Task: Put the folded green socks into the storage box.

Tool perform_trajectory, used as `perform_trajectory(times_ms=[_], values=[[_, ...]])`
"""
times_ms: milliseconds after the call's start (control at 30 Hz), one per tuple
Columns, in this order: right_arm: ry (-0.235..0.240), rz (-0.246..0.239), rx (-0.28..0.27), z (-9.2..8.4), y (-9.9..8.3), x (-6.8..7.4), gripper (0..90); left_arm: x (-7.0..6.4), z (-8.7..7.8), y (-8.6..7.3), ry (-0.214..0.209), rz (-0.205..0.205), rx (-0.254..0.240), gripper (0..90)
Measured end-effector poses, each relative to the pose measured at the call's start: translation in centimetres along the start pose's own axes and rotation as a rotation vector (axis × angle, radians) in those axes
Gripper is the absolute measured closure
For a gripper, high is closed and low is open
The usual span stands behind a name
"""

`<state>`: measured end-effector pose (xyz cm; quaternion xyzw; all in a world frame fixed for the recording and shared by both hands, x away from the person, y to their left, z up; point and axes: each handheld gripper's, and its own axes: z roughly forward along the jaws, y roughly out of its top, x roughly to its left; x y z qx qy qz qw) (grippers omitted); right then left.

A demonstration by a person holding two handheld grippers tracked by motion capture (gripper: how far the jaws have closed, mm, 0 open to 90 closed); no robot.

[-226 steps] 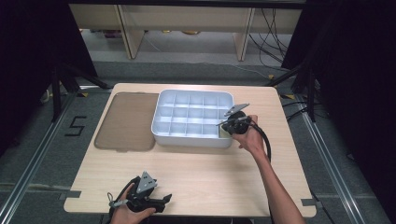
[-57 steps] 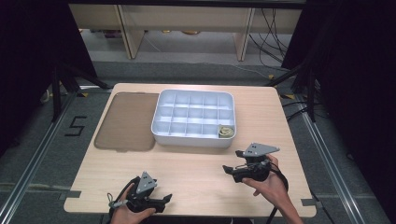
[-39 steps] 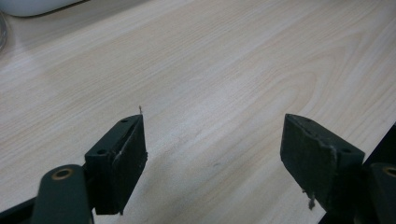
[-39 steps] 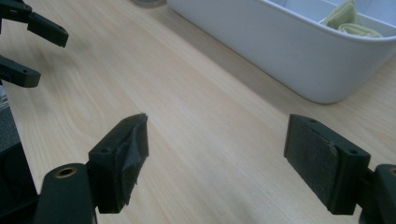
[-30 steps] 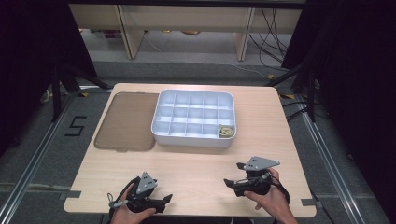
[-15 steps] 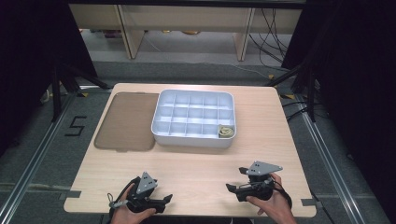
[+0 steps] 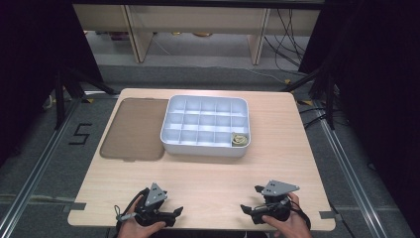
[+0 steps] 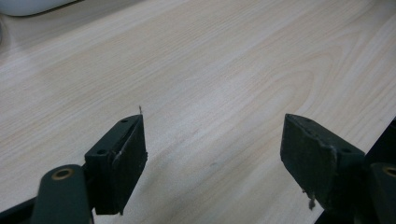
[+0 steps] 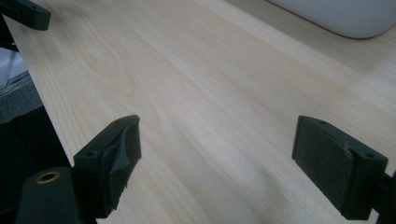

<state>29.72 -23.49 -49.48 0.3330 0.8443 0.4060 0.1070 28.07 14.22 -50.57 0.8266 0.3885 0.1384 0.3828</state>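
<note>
Dim room, pale wood table (image 7: 208,173). Your left gripper (image 7: 168,214) and right gripper (image 7: 250,210) rest wide and empty at the near edge. The coil (image 7: 239,140) sits in the tray's (image 7: 171,141) near-right compartment; probably light and springy, so pinch its rim.

a lab: taped floor markings (image 7: 79,134), loose cables (image 7: 289,25).
</note>
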Motion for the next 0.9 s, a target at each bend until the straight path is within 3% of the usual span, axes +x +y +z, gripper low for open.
perform_trajectory(times_ms=[267, 600, 733, 900], values=[[-0.008, 0.008, 0.02, -0.14, -0.5, 0.09, 16.3, 0.0, -0.04, 0.01, -0.017, 0.002, 0.006, 22.2], [-0.02, 0.008, 0.008, -0.18, -0.6, 0.02, 16.3, -0.01, 0.0, -0.02, -0.015, -0.008, 0.002, 22.2], [-0.02, 0.005, 0.006, -0.2, -0.61, -0.06, 16.3, 0.2, -0.11, 0.01, -0.014, 0.024, 0.006, 22.2], [-0.005, 0.0, 0.005, -0.18, -0.58, -0.18, 16.3, 0.28, -0.15, 0.02, -0.011, 0.023, 0.009, 22.1]])
